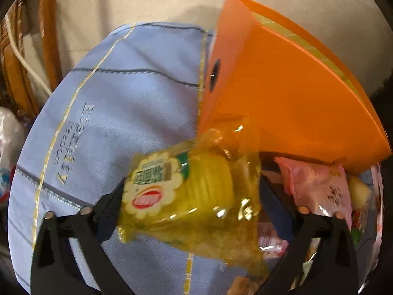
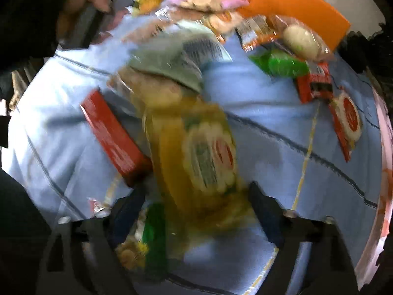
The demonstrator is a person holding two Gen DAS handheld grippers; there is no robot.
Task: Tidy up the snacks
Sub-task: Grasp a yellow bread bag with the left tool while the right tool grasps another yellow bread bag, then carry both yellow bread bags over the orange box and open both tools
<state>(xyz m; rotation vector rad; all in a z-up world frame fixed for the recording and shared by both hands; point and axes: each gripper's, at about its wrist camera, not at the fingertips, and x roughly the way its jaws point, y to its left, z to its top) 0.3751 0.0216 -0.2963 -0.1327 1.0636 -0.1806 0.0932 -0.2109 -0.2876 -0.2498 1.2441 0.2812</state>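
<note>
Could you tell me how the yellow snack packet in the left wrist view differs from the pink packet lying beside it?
The yellow snack packet is see-through, with a flower-shaped label and stacked yellow pieces showing inside; the pink packet is opaque with dark writing. The yellow one sits between the left gripper fingers, while the pink one lies outside them, partly under the orange box. The yellow one looks larger from here. Both are sealed plastic wrappers lying over the blue cloth.

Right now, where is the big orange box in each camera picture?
Left wrist view: the orange box fills the upper right, standing at the edge of the blue cloth, just above a yellow snack packet.
Right wrist view: the orange box runs along the top edge, behind the pile of snacks.
Shared landmark: the blue cloth with dark and yellow stripes lies under everything in both views.
</note>
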